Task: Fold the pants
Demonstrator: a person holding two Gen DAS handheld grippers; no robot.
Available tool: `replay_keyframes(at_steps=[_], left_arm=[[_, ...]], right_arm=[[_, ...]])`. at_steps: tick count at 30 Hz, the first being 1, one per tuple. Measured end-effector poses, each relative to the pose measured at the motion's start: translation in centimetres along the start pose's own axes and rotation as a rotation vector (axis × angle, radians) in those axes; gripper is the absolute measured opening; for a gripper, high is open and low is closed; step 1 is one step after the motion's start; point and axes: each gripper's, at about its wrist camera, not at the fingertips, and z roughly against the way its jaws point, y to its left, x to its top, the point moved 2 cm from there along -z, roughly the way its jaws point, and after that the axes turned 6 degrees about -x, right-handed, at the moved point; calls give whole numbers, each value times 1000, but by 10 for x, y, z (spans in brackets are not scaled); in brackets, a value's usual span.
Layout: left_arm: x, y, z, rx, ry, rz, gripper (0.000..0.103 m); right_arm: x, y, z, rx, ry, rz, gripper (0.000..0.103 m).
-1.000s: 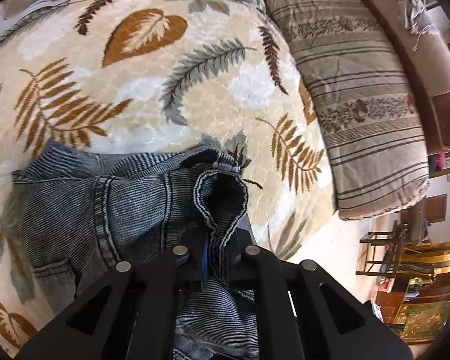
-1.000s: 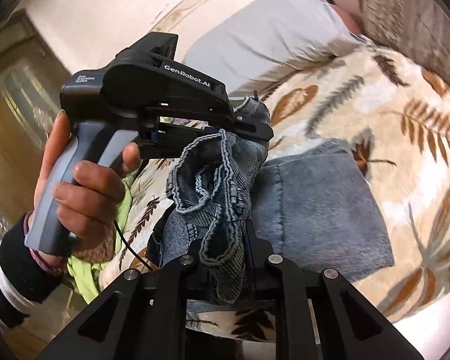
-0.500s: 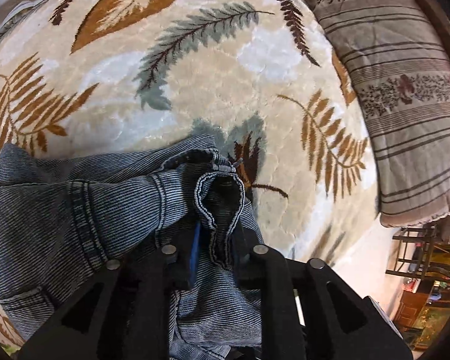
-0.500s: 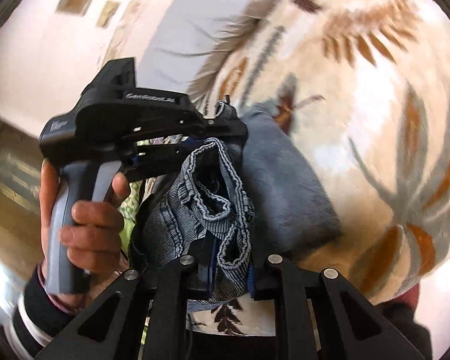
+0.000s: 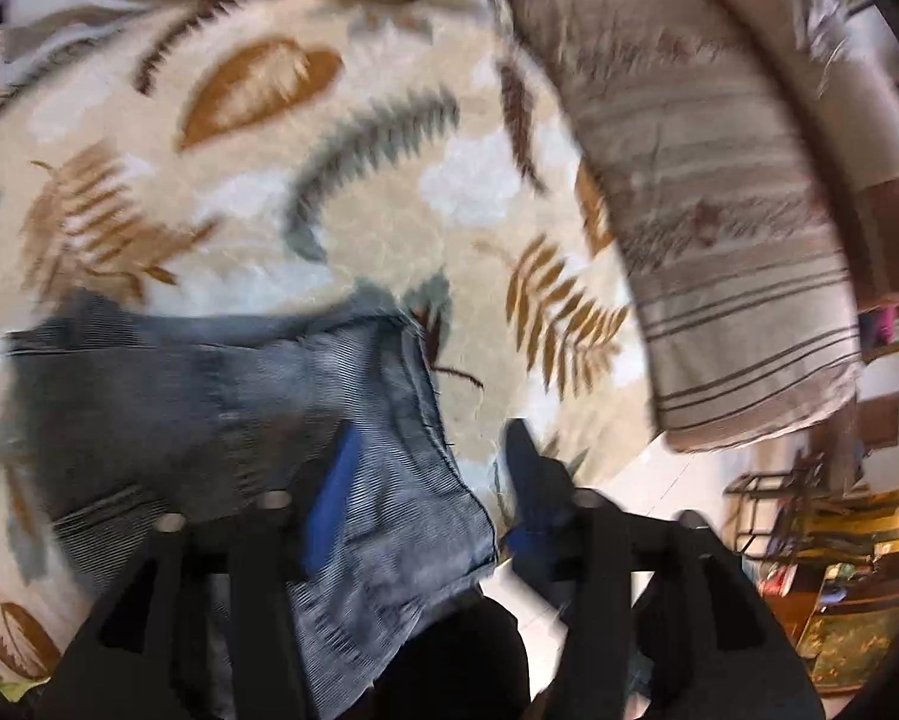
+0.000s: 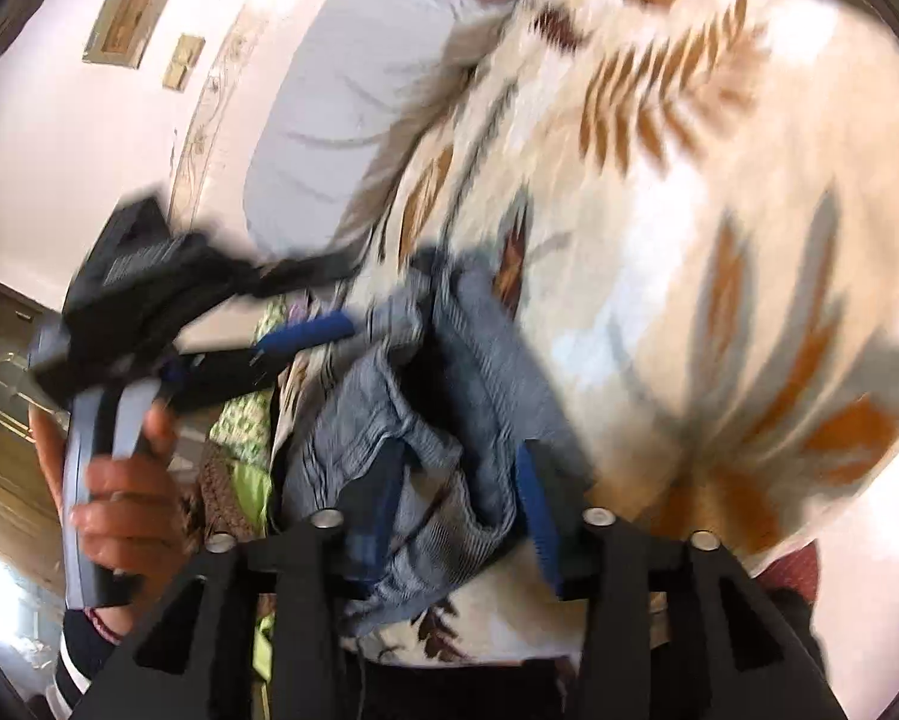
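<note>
**Denim let go at the bed's edge**

Both tools were opening. The left gripper [image 5: 425, 480] stood spread, the blue-grey striped denim pants [image 5: 239, 408] lying loose between its fingers. The right gripper [image 6: 461, 498] was parting too, bunched hem cloth slack between its blue pads [image 6: 536, 510].

The pants lay near the edge of the cream leaf-patterned plush blanket [image 5: 329, 180]. Released bunched, the fold could spring open, or the overhanging cloth slide off.

A striped beige bolster [image 5: 719, 210] lay alongside; the room beyond showed a pale wall with framed pictures [image 6: 128, 18].
</note>
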Motion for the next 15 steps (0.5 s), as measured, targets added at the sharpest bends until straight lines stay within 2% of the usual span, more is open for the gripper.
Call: replay_keyframes(at_steps=[1,3,4,6,11,14,15], left_arm=[[-4,10,17,3,-37,12,72],[-13,34,40,22,-97,37,73],[-19,50,48,40,-114,57,73],[-30,79,54,53,-126,119,73],[-62,134,45,-70,-114,299,73],[-68,138,39,-89,-132,303,73],[-67,137,36,-87,-132,296,73]], right_arm=[[6,1,3,-1,-11,3,46],[23,8,3,2,-25,19,50],[30,13,0,5,-21,37,58],[45,27,-13,-7,-2,93,63],[61,55,-63,-48,84,206,63],[61,64,-83,-104,98,274,62],[60,67,-92,-131,109,304,59]])
